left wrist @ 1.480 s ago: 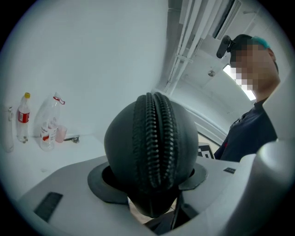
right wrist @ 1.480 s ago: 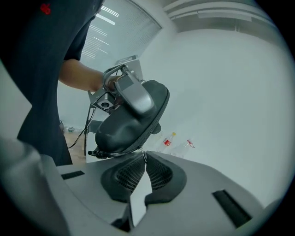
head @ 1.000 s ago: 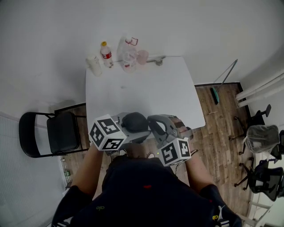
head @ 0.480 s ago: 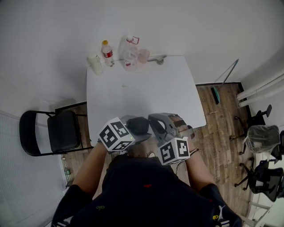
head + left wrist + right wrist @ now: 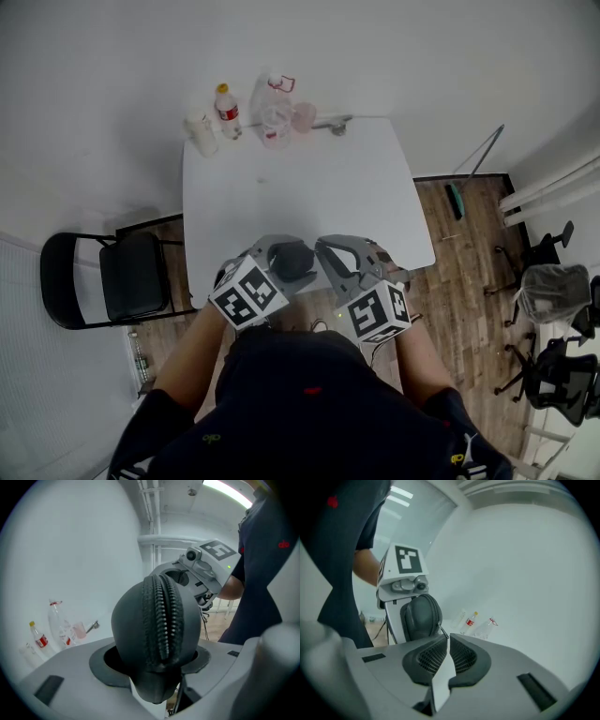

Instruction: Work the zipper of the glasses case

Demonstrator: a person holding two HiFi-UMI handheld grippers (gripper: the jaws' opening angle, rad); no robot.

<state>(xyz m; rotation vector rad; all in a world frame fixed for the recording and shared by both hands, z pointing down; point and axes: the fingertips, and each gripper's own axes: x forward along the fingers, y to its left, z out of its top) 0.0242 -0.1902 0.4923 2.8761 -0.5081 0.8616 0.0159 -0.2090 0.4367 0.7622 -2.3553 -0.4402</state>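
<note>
glasses case (image 5: 159, 639), dark grey and rounded, is gripped end-on in the left tool (image 5: 154, 677), whose two pads are pressed against its sides. in the left gripper view, the zipper (image 5: 161, 616) is seen running from top to bottom along the end of the case that faces the camera. in the head view, the case is held over the near edge of the white counter (image 5: 309, 187), directly in front of the person; contact with the counter cannot be determined.

the right tool (image 5: 446, 641) is positioned just beside the case, with its jaws brought fully together. a thin metal zipper pull (image 5: 443, 631) is pinched at the jaw tips and leads back to the case.

a red-labelled bottle (image 5: 225, 112) is located at the far edge of the counter, well apart from both tools. a black chair (image 5: 122, 281) is placed at the left of the counter.
</note>
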